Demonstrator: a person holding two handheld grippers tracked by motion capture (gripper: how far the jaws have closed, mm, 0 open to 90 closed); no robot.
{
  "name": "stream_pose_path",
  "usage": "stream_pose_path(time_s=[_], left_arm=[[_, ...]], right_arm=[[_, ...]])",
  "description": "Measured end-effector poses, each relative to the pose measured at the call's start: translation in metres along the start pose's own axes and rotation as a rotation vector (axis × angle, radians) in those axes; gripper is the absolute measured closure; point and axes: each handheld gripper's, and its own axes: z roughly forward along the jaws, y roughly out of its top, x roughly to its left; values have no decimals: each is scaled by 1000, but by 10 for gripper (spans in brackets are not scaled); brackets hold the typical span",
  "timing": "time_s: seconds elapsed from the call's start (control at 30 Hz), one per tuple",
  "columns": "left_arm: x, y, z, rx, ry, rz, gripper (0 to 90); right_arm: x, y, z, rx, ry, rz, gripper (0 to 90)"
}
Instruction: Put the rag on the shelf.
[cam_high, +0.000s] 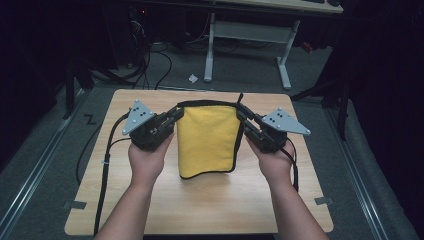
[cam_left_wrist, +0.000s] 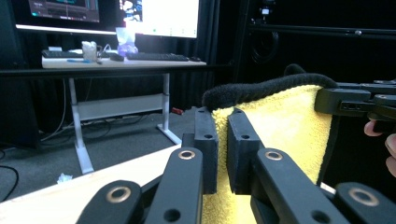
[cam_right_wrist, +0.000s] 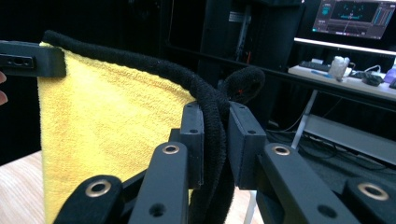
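Note:
A yellow towel (cam_high: 207, 140) with a black trim hangs above the wooden table (cam_high: 200, 210), stretched between both grippers by its top corners. My left gripper (cam_high: 176, 114) is shut on the towel's top left corner; in the left gripper view the yellow cloth (cam_left_wrist: 280, 121) is pinched between its jaws (cam_left_wrist: 223, 140). My right gripper (cam_high: 240, 113) is shut on the top right corner, with the black trim (cam_right_wrist: 212, 121) clamped between its jaws. The towel's lower edge (cam_high: 207, 173) rests near the tabletop.
A white-legged desk (cam_high: 247, 35) stands beyond the table on a grey floor, with cables (cam_high: 150, 60) at the back left. Monitors (cam_left_wrist: 159, 16) and a keyboard (cam_left_wrist: 156, 56) sit on that desk. Black cables (cam_high: 105, 165) trail from the left gripper.

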Motion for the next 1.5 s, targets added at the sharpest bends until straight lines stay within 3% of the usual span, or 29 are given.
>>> stream_pose_path(time_s=[0.23, 0.5, 0.7, 0.8, 1.03, 1.2, 1.5], left_arm=[[2, 7, 2, -1, 9, 13, 844], [5, 12, 10, 27, 25, 62, 840], [12, 18, 21, 53, 44, 91, 840], [19, 20, 27, 54, 45, 63, 840], [31, 21, 44, 63, 85, 65, 840], [37, 18, 59, 80, 87, 64, 838], [57, 20, 97, 109, 109, 112, 838]], right_arm=[[-2, 7, 1, -9, 0, 2, 782], [-4, 14, 2, -8, -10, -7, 782], [-12, 17, 14, 11, -18, 2, 782], [-15, 18, 21, 12, -19, 9, 782], [-19, 17, 40, 23, -34, 10, 783], [-31, 12, 53, 26, -48, 34, 783], [-59, 11, 83, 60, -61, 62, 783]])
